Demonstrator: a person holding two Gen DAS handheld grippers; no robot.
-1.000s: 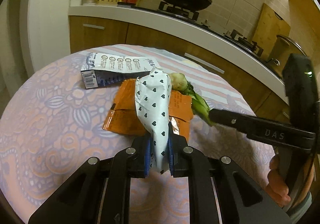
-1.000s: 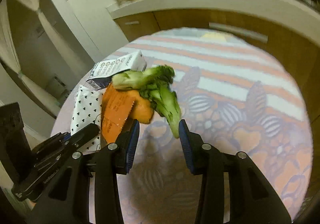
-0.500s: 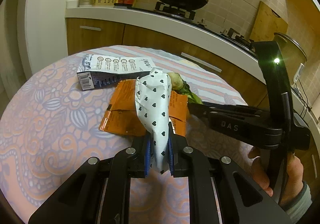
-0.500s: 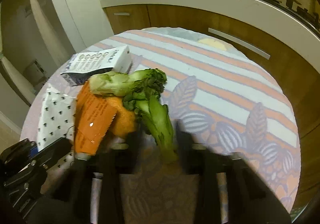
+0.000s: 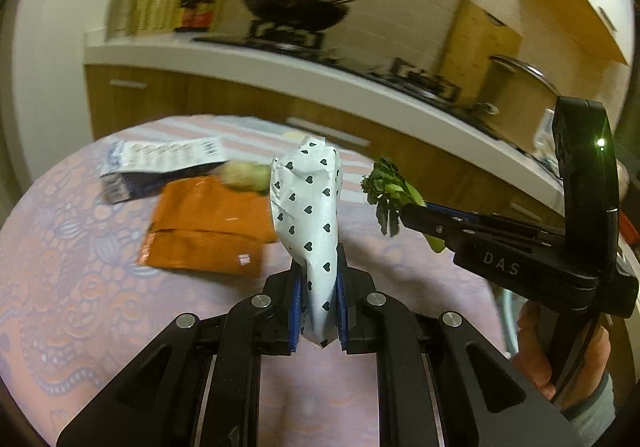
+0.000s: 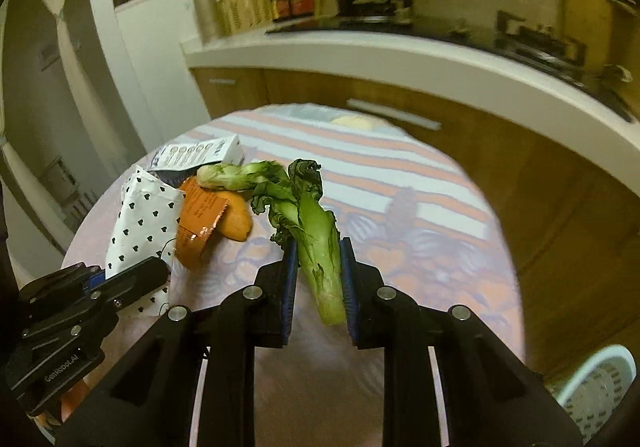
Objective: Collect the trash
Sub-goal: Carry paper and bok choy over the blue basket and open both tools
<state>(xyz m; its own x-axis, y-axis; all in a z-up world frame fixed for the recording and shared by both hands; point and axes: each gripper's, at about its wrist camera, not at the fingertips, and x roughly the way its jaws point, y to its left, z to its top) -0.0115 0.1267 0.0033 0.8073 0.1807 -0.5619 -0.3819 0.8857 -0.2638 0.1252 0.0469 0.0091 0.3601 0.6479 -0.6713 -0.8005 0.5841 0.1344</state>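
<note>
White heart-print wrapper [image 5: 310,207], crumpled, pinched upright in left gripper [image 5: 318,307] above table [image 5: 72,287]. Right gripper [image 6: 318,279] clamped on green vegetable stalk [image 6: 320,247], wilted leaves, lifted off table. Orange packet [image 5: 208,227] lies flat.

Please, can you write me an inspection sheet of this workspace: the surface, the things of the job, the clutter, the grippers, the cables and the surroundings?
Surface: round table under a patterned cloth.
Job's things: heart-print wrapper and a leafy green stalk, both held; orange packet, white-and-blue carton and a second pale green stalk lie on the cloth.
Clutter: nothing seen beyond the trash.
Grippers: left gripper shut on the wrapper; right gripper shut on the leafy green stalk, jaws just closed.
Cables: nothing seen.
Surroundings: kitchen counter with a wok, bottles, wooden cabinets below; pale perforated basket beside the table.
</note>
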